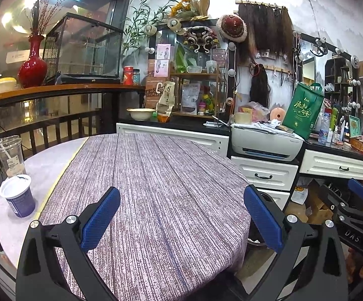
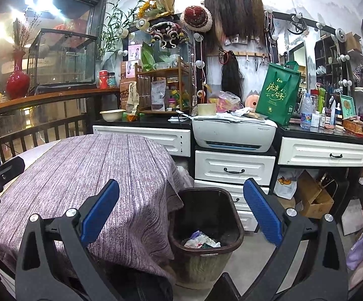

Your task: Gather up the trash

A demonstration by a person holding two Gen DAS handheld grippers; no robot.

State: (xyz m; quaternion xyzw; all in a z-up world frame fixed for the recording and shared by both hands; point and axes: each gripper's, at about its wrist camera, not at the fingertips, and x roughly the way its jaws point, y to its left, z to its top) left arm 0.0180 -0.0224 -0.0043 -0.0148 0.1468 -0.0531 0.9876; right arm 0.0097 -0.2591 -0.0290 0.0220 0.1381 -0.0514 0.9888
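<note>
A blue-and-white paper cup (image 1: 18, 195) with a white lid stands at the table's left edge. Behind it is a clear plastic cup (image 1: 9, 156) with a straw and some milky drink. My left gripper (image 1: 181, 215) is open and empty over the purple tablecloth (image 1: 156, 175), right of both cups. My right gripper (image 2: 181, 213) is open and empty, above a dark trash bin (image 2: 206, 225) on the floor beside the table. Crumpled wrappers (image 2: 201, 242) lie in the bin. The right gripper also shows at the right edge of the left wrist view (image 1: 357, 200).
White drawers (image 2: 234, 168) and a white printer (image 2: 234, 133) stand behind the bin. A green bag (image 2: 278, 92) and bottles sit on the black counter. A cardboard box (image 2: 314, 195) lies under the counter. A railing with a red vase (image 1: 33, 62) borders the table's left.
</note>
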